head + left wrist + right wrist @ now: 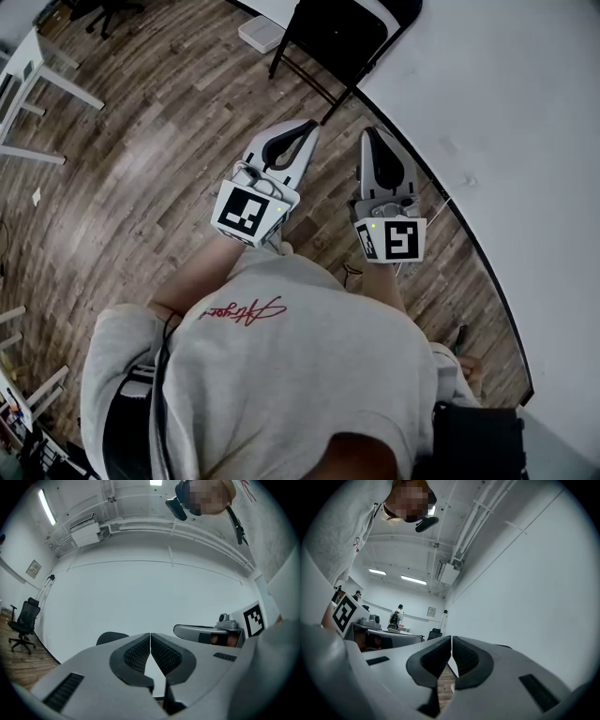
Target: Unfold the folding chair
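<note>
A white box (261,35) sits just left of the chair (342,33); a white table (26,58) stands well left of your left claw (307,129). That claw and your right claw (373,133) are clenched, empty. The chair stands ahead of both, across bare wood floor (159,159), against the white wall (506,112).

Wood-plank floor (159,159)
A black folding chair (339,36) is stood at the far side against the wall (506,94); a white box (261,35) is laid just left of it.
</note>
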A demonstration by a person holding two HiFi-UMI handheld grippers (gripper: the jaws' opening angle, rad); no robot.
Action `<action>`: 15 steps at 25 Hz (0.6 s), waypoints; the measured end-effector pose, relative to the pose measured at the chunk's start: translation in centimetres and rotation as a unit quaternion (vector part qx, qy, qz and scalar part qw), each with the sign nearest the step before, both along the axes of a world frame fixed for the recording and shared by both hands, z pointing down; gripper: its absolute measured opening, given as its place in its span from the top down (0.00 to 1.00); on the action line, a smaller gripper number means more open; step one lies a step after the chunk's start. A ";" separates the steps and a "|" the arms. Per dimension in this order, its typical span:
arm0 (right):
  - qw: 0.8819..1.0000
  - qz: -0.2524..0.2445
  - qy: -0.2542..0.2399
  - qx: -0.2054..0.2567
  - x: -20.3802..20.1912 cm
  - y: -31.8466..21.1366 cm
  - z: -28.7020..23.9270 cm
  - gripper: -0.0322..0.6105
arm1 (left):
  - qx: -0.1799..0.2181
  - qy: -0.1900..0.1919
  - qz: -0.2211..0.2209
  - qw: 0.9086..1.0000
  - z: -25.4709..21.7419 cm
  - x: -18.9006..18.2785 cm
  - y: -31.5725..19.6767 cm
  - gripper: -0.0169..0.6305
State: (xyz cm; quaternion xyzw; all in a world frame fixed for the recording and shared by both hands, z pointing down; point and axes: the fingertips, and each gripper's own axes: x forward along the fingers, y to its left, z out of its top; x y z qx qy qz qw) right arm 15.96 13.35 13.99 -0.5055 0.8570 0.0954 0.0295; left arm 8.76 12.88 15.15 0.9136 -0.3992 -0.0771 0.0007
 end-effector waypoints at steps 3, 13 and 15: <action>1.000 0.001 -0.009 0.003 0.8 -1.9 0.2 0.92 | 0.001 -0.002 0.003 1.000 0.3 0.7 -2.2 0.95; 0.999 0.047 0.019 -0.013 4.3 -19.3 2.9 0.92 | -0.008 -0.003 0.040 0.999 2.6 4.3 -20.4 0.95; 0.998 0.061 0.017 -0.010 5.1 -24.0 2.4 0.92 | -0.007 -0.010 0.060 0.998 2.5 5.2 -24.8 0.95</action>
